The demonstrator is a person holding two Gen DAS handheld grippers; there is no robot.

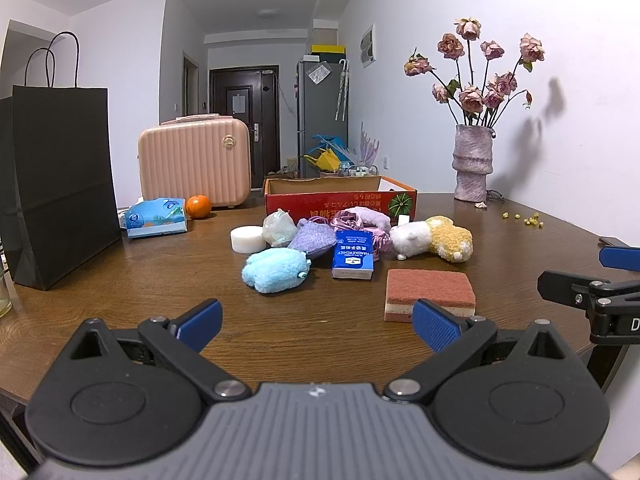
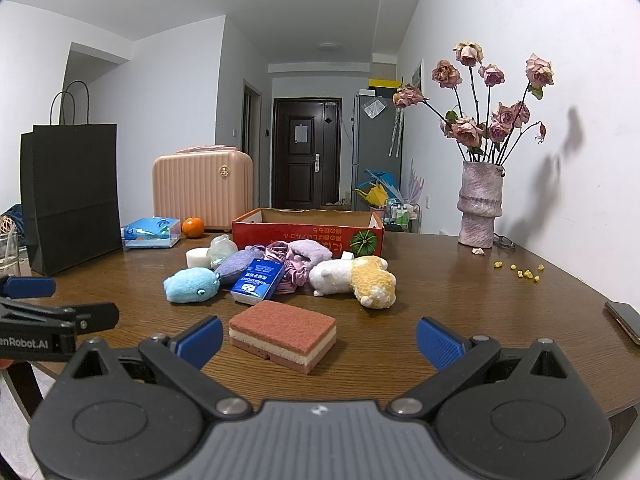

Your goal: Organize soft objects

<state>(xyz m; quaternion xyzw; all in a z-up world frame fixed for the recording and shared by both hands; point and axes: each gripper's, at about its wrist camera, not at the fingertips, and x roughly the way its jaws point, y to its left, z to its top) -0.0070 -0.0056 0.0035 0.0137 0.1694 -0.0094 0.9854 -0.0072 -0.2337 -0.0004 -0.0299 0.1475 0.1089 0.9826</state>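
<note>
My left gripper [image 1: 318,326] and right gripper [image 2: 319,338] both hang with jaws spread, holding nothing. The sponge [image 2: 282,333] lies nearest me, alone on bare table [image 2: 460,300]. Beyond the sponge cluster a blue plush [image 2: 191,286], tissue pack [image 2: 258,282] and white-yellow plush [image 2: 354,278], crowding the red box [image 2: 308,234]. Right of the sponge, wood runs open toward the vase [image 2: 481,206].

My left claw [image 1: 318,326] hovers wide open above a wooden table [image 1: 168,312], gripping nothing. Just ahead to the right lies a layered sponge [image 1: 430,294]; ahead left, a blue plush [image 1: 276,270]. Farther ahead stands a red box [image 1: 340,198].
</note>
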